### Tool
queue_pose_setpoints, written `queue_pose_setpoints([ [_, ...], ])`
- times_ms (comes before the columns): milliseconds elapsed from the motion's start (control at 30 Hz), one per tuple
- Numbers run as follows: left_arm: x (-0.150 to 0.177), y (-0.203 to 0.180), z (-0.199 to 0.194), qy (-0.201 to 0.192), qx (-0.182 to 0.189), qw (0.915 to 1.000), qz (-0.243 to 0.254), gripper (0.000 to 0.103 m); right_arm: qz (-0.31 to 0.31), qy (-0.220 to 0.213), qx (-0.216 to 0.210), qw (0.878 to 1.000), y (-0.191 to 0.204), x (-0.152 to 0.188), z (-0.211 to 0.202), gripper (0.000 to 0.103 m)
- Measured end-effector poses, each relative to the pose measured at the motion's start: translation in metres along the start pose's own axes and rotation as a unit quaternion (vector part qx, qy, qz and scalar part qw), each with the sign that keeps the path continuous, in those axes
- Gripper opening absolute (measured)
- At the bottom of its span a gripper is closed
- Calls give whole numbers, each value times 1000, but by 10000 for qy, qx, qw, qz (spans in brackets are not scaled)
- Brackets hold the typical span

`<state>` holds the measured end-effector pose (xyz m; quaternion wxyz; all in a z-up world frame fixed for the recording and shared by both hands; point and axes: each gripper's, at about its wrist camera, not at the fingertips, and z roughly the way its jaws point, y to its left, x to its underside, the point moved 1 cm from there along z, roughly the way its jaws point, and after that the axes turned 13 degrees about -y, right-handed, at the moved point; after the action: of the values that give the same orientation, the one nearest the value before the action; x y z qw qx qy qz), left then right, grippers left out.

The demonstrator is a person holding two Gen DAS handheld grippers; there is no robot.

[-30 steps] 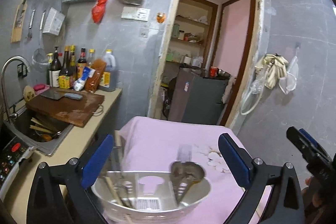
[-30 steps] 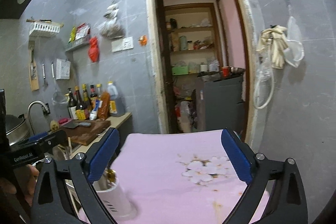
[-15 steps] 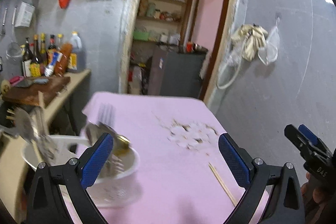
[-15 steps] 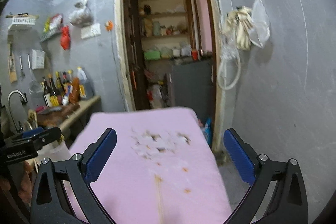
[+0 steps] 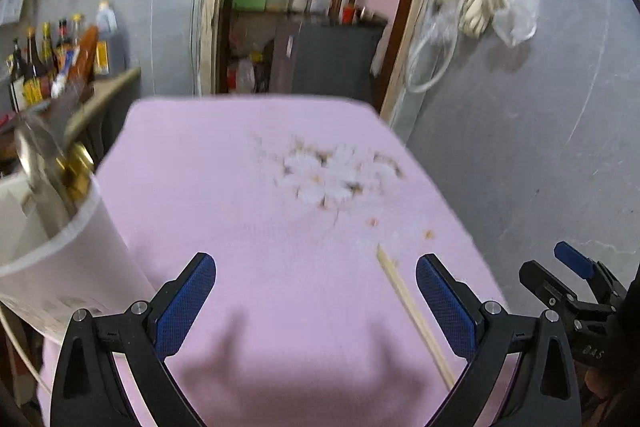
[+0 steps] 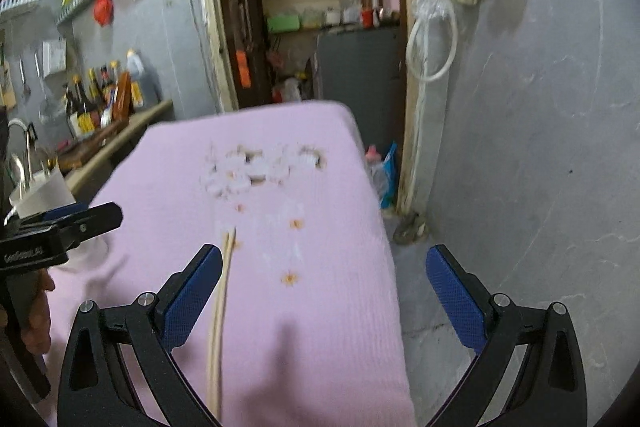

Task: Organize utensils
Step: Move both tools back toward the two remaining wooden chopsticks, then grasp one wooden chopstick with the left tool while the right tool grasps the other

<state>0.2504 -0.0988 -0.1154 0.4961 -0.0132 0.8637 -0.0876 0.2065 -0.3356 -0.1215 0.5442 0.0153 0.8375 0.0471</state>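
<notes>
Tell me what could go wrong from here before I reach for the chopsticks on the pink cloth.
1. The chopsticks lie flat on the soft pink cloth, so the open right tongs may pinch fabric or catch only one stick.
2. The white holder stands near the cloth's left edge, close beside the open left tongs; a bump could tip it and its utensils.
3. Both views are blurred, so aim may be off.

A pink tablecloth (image 5: 248, 227) with a white flower print, seemingly orange-flecked, carries pale wooden chopsticks (image 6: 219, 311) and a white holder (image 5: 68, 267); gripper pads (image 6: 192, 297) are blue.
</notes>
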Motion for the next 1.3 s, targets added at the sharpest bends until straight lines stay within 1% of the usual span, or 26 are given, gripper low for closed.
queue_pose_setpoints([
  [100,10,3,13,305,-124,9994,-101,101,-70,242,-155,9996,4,11,12,100],
  [300,24,8,26,637,-254,9974,-208,101,-398,677,-369,9962,20,27,31,100],
  [400,28,11,30,749,-290,9964,-258,101,-520,855,-418,9941,27,33,40,100],
  [667,35,17,33,904,-322,9950,-283,101,-724,1126,-572,9893,39,42,45,100],
  [800,36,21,35,952,-318,9942,-388,101,-806,1269,-506,9873,43,46,47,100],
  [867,36,22,35,950,-295,9942,-411,101,-862,1390,-388,9858,44,47,51,100],
  [1033,36,17,38,990,-143,9943,-363,101,-1090,1412,-262,9836,51,46,51,100],
  [1200,33,7,41,990,115,9947,-267,100,-862,1380,36,9867,35,42,49,100],
  [1300,31,-2,44,1009,265,9944,-177,95,-750,1325,83,9883,25,40,47,100],
])
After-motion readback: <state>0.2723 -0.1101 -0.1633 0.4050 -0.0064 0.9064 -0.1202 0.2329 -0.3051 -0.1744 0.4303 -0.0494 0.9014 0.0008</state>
